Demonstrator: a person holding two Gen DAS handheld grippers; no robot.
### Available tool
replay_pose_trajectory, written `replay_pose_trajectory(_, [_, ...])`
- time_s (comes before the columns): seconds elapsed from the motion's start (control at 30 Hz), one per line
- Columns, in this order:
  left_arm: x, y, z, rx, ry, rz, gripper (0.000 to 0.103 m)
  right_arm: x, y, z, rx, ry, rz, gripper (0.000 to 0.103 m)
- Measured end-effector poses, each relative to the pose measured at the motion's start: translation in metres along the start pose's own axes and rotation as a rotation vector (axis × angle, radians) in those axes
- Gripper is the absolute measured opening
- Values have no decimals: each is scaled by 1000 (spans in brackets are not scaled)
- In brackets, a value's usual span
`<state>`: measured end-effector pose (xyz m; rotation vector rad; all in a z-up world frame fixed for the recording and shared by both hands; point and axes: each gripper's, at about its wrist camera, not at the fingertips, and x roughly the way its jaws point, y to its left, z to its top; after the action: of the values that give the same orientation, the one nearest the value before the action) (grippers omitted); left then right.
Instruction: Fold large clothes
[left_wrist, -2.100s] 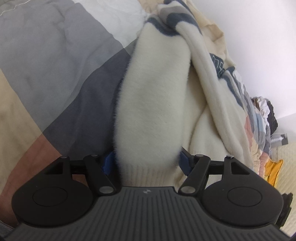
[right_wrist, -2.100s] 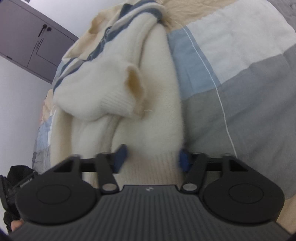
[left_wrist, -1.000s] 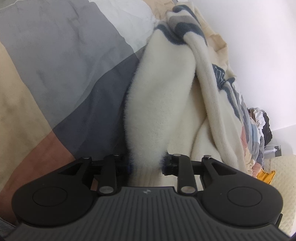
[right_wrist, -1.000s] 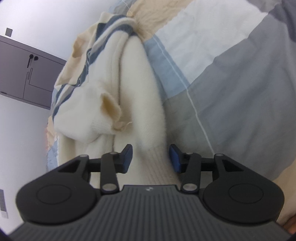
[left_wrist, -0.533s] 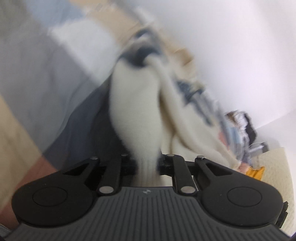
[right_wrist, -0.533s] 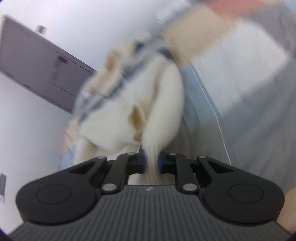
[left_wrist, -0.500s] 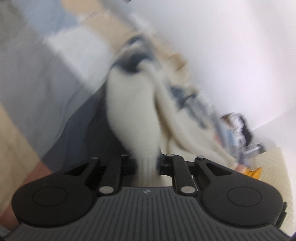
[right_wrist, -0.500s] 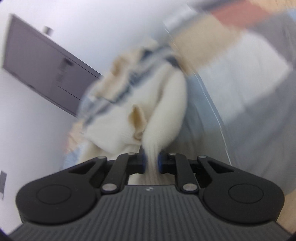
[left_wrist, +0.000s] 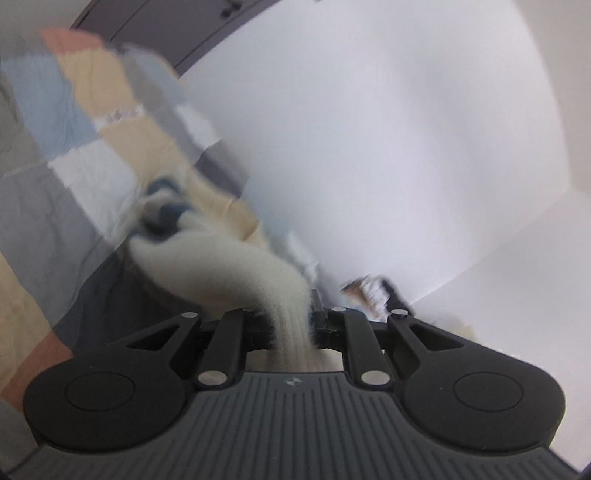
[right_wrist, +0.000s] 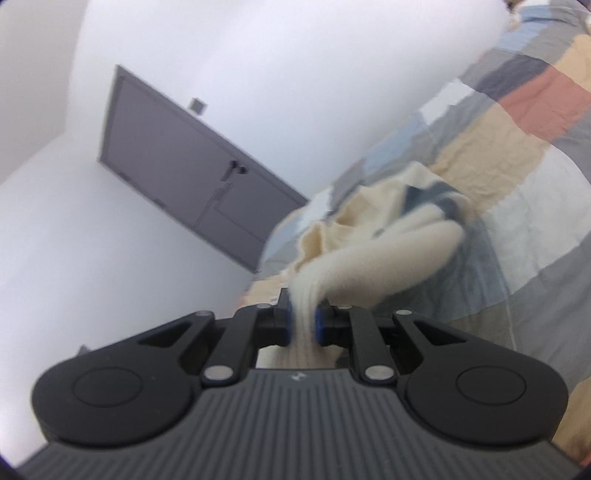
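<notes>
Cream sweater (left_wrist: 236, 269) stretches forward from both jaws toward the patchwork bed (right_wrist: 517, 147); your left gripper (left_wrist: 291, 326) and right gripper (right_wrist: 302, 325) each clamp its ribbed hem.

Both views bright, soft even daylight — source direction cannot tell, no hard shadows, no glare. Heavy motion blur in the left wrist view: the cream sweater (left_wrist: 229, 266) is smeared, and the patchwork bedcover (left_wrist: 55, 177) left of it streaks into soft colour blocks; clutter to the sweater's right is unreadable. The left gripper (left_wrist: 291, 325) body below the sweater stays sharp. Right wrist view less blurred: sweater (right_wrist: 388, 258) fuzzy, bedcover (right_wrist: 517, 155) right of it softly smeared, grey door (right_wrist: 177, 177) to its left fairly crisp. Right gripper (right_wrist: 303, 325) sharp. Strong fisheye bending — wall edges curve, corners vignette dark.
</notes>
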<state>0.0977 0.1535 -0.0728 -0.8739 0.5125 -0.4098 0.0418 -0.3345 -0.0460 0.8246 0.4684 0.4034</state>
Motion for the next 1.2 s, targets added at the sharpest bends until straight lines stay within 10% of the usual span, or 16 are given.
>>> replay_pose_trajectory(0.4, [-41, -47, 10, 18, -115, -85, 16, -51, 66, 26, -76, -83, 126, 15])
replay_pose_trajectory(0.63, [40, -50, 28, 180, -120, 17, 17, 11, 49, 50, -12, -128, -33, 15])
replay_pose_trajectory(1.2, [249, 51, 85, 224, -2, 161, 17, 153, -43, 76, 42, -194, -263, 15])
